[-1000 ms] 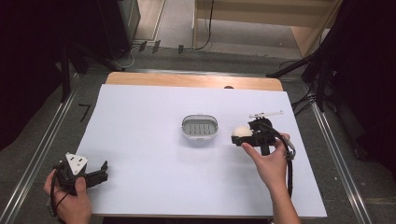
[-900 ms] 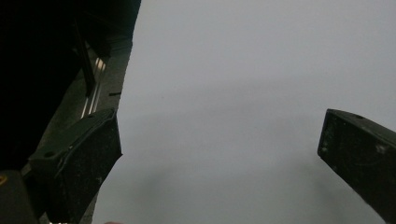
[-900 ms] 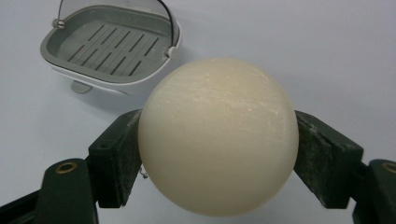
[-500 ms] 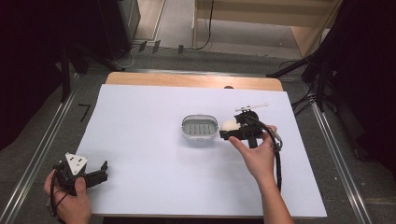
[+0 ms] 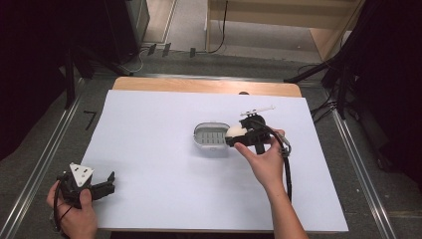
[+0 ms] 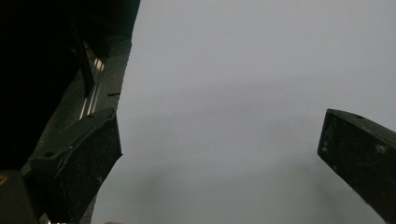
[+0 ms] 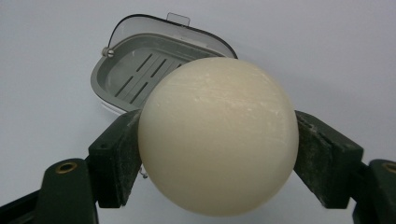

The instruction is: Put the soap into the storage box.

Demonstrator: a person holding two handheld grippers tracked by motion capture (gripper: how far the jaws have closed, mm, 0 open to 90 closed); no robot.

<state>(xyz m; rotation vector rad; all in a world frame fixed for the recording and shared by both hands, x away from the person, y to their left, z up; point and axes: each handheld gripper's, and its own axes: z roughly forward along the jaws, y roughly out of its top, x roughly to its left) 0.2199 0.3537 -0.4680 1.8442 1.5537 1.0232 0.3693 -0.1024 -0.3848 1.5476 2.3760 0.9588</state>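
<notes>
From the high view, the right claw (image 5: 234, 138) held a round cream soap (image 5: 235, 132) at the right edge of a small grey dish (image 5: 211, 137). The dish sat near the middle of the white surface (image 5: 159, 164). The left claw (image 5: 107, 181) rested at the near left corner of the surface, well apart from the dish, and held nothing.

In the left gripper view, the left claw (image 6: 219, 158) stood wide apart over bare white surface (image 6: 233, 70), with nothing between its two sides.

In the right gripper view, the right claw (image 7: 217, 158) was clamped on the soap (image 7: 218, 135), one pad pressing on each side. The dish (image 7: 140, 70) lay just past the soap. It had slots in its bottom and nothing lay in it.

So the pick-up looked done, and the soap was up off the surface, close to the dish. What seemed left was to bring the soap over the dish, lower it in, and let go.
</notes>
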